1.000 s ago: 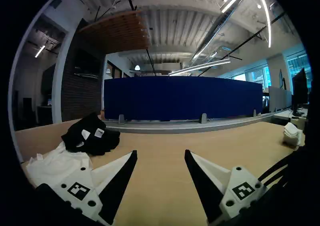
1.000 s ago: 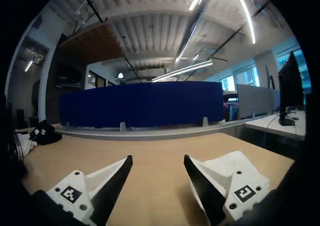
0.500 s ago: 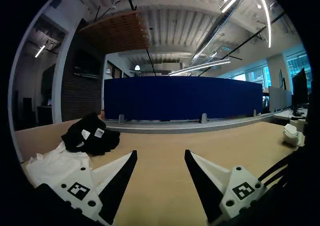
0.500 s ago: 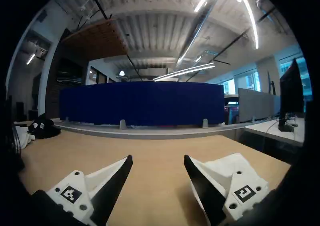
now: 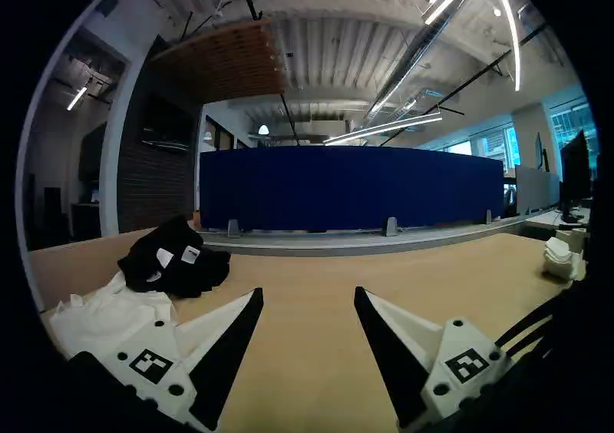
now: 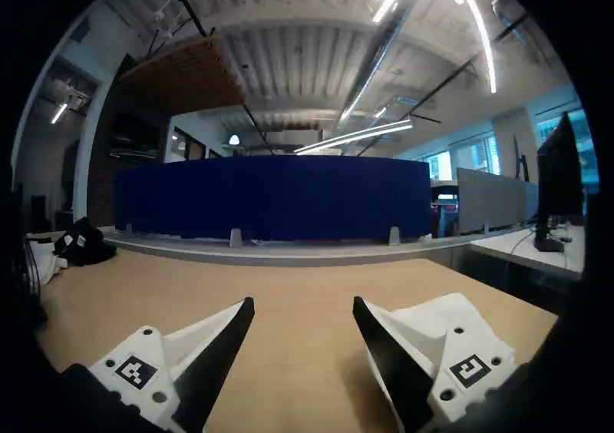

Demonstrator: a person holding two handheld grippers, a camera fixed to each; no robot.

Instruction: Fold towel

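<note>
Pale wooden table (image 5: 307, 341) runs back to a long dark blue partition (image 5: 345, 187) under an open ceiling hung with strip lights (image 6: 353, 135). In the left gripper view, the left gripper (image 5: 307, 291) hangs low and level over the table. Its white fingers point at the partition, and its jaws are wide apart with nothing between them. Just beside its left finger the crumpled white towel (image 5: 107, 318) lies loose and unfolded on the table. A heap of black cloth (image 5: 173, 262) with white tags sits against the towel's far edge. Far to the right in that view, near the table's edge, stands a small stack of folded white cloth (image 5: 560, 258).

The right gripper view looks from further along the table. The right gripper (image 6: 302, 301) is held just as low and level, its jaws likewise spread with nothing in them. From there the towel (image 6: 47, 260) and the heap of black cloth (image 6: 84, 247) sit well off at the far left, small and partly cut off. A black monitor (image 6: 559, 183) stands to the right on a neighbouring white table (image 6: 537, 252).
</note>
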